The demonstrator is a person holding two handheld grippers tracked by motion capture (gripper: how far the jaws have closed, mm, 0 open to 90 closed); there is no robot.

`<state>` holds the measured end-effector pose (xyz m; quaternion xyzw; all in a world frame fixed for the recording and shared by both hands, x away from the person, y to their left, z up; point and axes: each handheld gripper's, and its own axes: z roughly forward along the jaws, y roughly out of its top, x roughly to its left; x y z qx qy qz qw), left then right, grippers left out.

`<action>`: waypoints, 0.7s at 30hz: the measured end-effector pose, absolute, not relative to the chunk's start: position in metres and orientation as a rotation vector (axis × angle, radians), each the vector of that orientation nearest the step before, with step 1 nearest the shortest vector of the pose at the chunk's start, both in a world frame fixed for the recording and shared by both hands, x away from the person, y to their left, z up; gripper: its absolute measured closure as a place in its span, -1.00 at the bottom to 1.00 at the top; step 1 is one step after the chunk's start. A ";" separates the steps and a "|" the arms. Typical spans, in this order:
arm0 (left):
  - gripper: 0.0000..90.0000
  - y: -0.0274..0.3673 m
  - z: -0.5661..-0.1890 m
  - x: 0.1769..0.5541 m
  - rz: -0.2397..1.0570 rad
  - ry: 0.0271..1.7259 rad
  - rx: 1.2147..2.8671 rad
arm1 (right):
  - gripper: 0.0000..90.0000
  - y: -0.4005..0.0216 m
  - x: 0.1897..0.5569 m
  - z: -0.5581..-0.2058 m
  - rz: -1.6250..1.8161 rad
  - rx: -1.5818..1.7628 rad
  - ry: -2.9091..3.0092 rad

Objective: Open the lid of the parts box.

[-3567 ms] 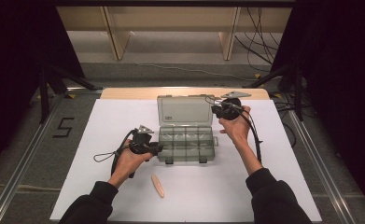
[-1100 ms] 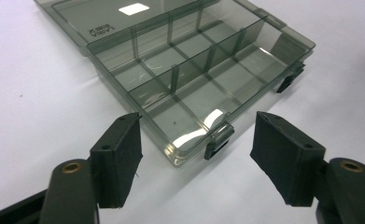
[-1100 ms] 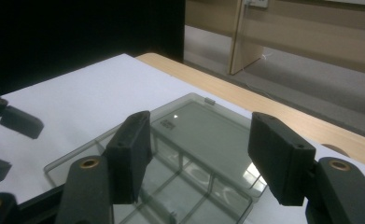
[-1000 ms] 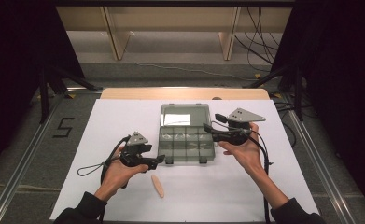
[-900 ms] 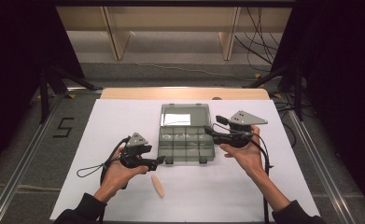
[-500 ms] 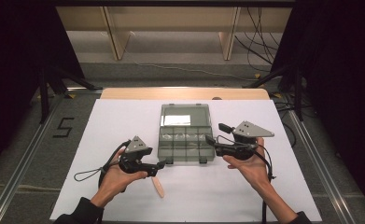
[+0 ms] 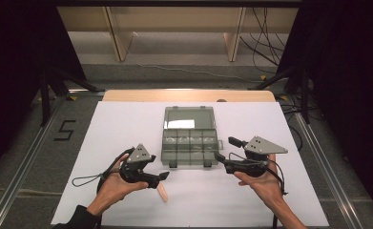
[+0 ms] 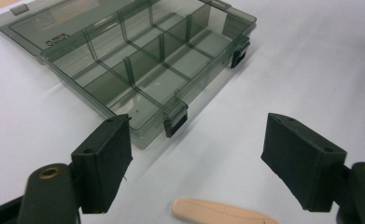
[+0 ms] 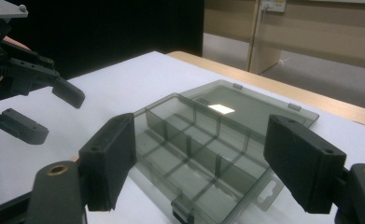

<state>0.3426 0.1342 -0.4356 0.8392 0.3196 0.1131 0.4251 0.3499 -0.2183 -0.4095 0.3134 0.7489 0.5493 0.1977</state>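
Observation:
A smoky clear compartment box (image 7: 190, 143) lies in the middle of the white table, its lid folded flat behind it and its several compartments empty. My left gripper (image 7: 159, 179) hovers just off the box's front left corner, above a peach-coloured stick (image 7: 162, 192). In the left gripper view its jaws (image 8: 194, 158) stand wide and have just been opening, with nothing between them; the box (image 8: 138, 60) and the stick (image 8: 220, 212) lie ahead. My right gripper (image 7: 224, 149) is beside the box's right front corner. Its jaws (image 9: 203, 163) have also just been opening, empty, facing the box (image 9: 203, 144).
The white sheet (image 7: 127, 124) covers the table, with a wooden edge (image 7: 189, 95) at the back. Metal rails run along both sides. A "5" mark (image 7: 65, 130) sits on the floor at the left. The left gripper (image 9: 45, 107) shows far off in the right gripper view.
The right gripper has left the lid, which now lies flat, and has drawn back to the right and toward the person. Both grippers' jaws stand wider. The left hand shifted slightly nearer.

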 end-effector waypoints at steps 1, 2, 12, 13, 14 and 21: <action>-0.49 0.134 -0.436 0.344 0.282 0.766 2.116 | -0.42 -0.220 0.349 -0.410 1.533 0.883 2.105; -0.50 0.134 -0.437 0.343 0.274 0.774 2.120 | -0.42 -0.221 0.348 -0.411 1.533 0.887 2.101; -0.51 0.130 -0.438 0.339 0.252 0.723 2.182 | -0.43 -0.231 0.338 -0.416 1.566 0.908 2.071; -0.51 0.130 -0.438 0.340 0.255 0.708 2.195 | -0.43 -0.231 0.338 -0.417 1.563 0.903 2.061; -0.51 0.129 -0.438 0.339 0.249 0.702 2.197 | -0.44 -0.232 0.337 -0.417 1.561 0.901 2.059; -0.51 0.125 -0.437 0.340 0.238 0.652 2.231 | -0.45 -0.238 0.334 -0.418 1.557 0.901 2.066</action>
